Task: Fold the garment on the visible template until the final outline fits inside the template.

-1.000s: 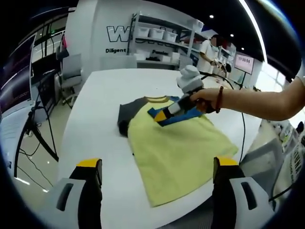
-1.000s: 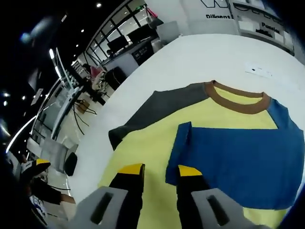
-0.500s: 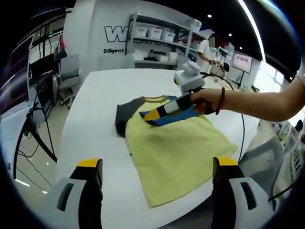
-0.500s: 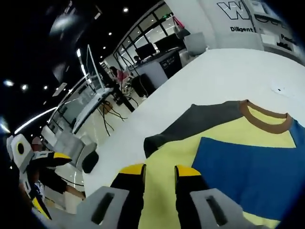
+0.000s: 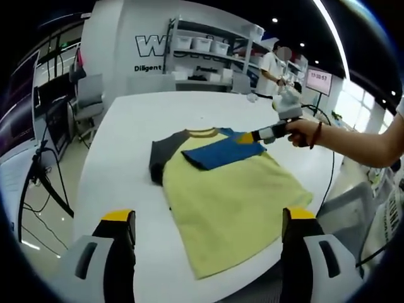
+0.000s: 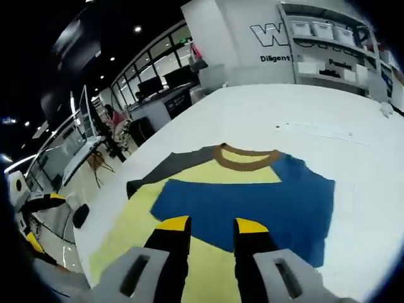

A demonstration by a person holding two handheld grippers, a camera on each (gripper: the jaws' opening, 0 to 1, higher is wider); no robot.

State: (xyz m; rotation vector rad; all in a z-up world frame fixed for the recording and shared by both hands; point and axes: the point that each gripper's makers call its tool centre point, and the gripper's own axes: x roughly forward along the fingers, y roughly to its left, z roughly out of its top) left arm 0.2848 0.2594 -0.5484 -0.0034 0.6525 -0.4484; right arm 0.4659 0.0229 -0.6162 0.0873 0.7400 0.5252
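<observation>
Left gripper view shows the yellow T-shirt (image 5: 230, 202) lying flat in the middle of the white tabletop (image 5: 126, 151), its blue sleeve (image 5: 224, 153) folded across the chest and its grey sleeve (image 5: 163, 154) spread toward the tabletop's left edge. The left tongs (image 5: 208, 227) are spread wide and empty above the near edge, short of the hem. The right tongs (image 5: 259, 136), in a person's hand (image 5: 302, 131), hover at the blue sleeve's far corner; right gripper view shows their tips (image 6: 211, 226) narrowly parted over the blue fold, gripping nothing.
</observation>
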